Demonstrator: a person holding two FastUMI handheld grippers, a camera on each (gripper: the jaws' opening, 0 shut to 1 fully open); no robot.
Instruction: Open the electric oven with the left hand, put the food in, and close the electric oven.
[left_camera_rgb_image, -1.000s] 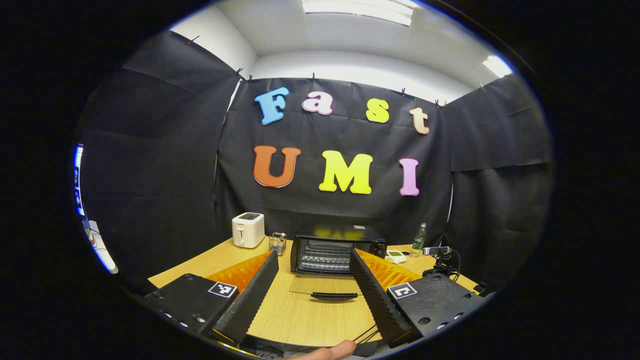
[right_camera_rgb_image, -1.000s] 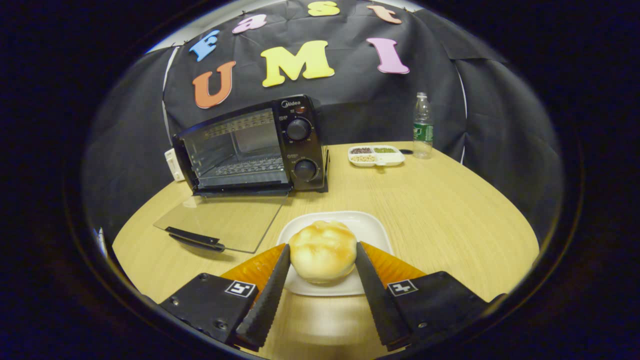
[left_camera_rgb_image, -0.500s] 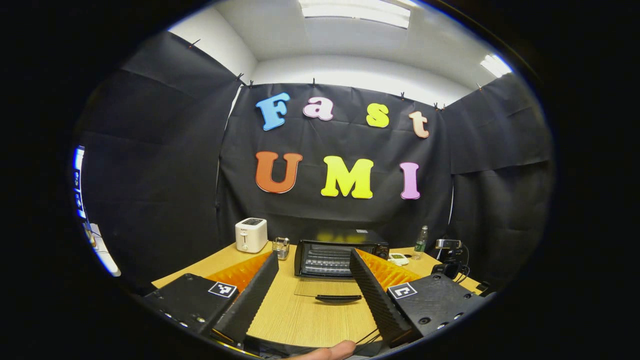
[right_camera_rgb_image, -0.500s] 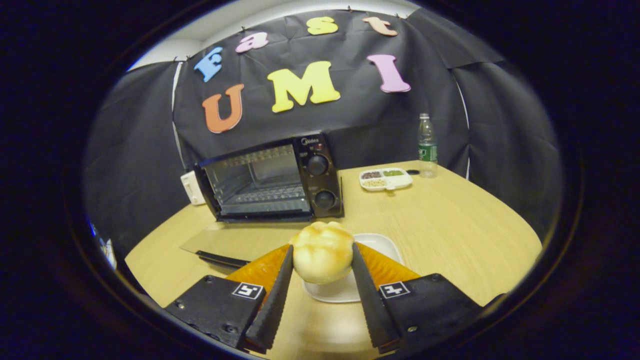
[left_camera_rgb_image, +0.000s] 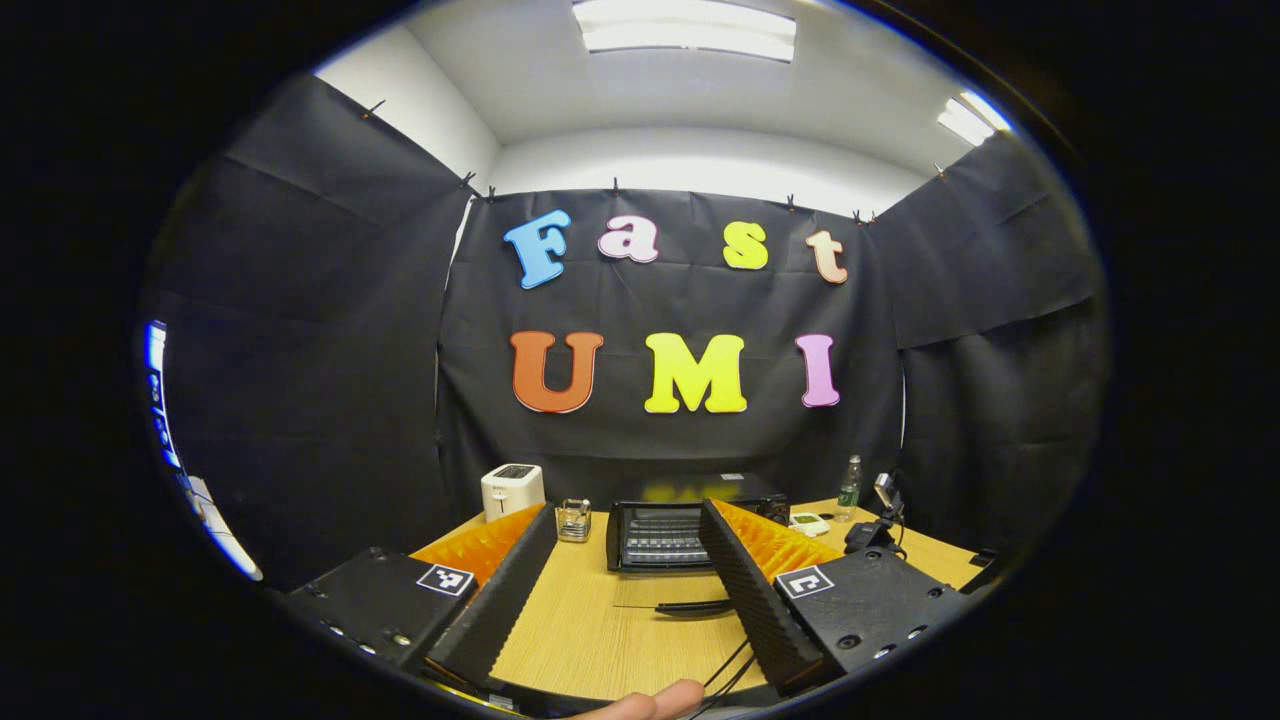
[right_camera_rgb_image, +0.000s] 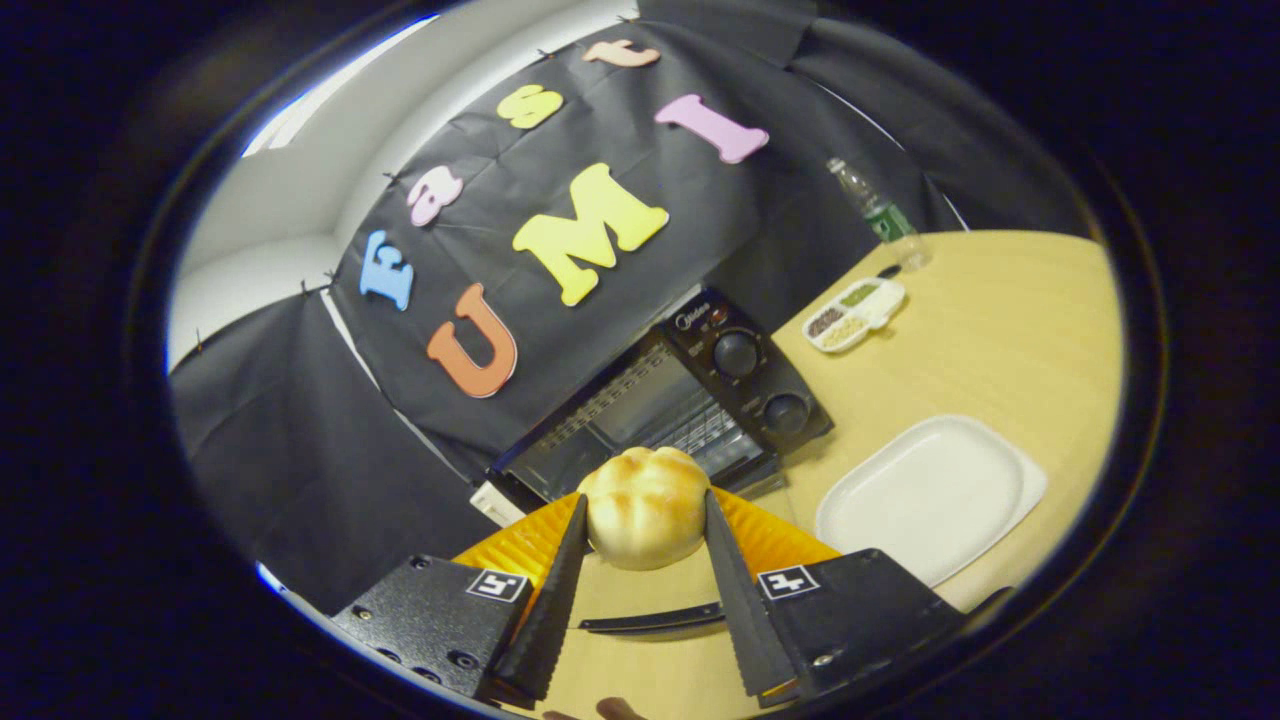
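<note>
1. Your right gripper (right_camera_rgb_image: 640, 560) is clamped on the bread roll (right_camera_rgb_image: 645, 505), both fingers pressing its sides; the roll hangs in the air just before the electric oven (right_camera_rgb_image: 680, 400).
2. The oven's glass door (right_camera_rgb_image: 655, 620) lies folded down flat on the table (right_camera_rgb_image: 960, 330); the white plate (right_camera_rgb_image: 930, 495) sits bare beside it.
3. Your left gripper (left_camera_rgb_image: 625, 590) stands with fingers apart, grasping nothing, well back from the oven (left_camera_rgb_image: 665, 525).
</note>
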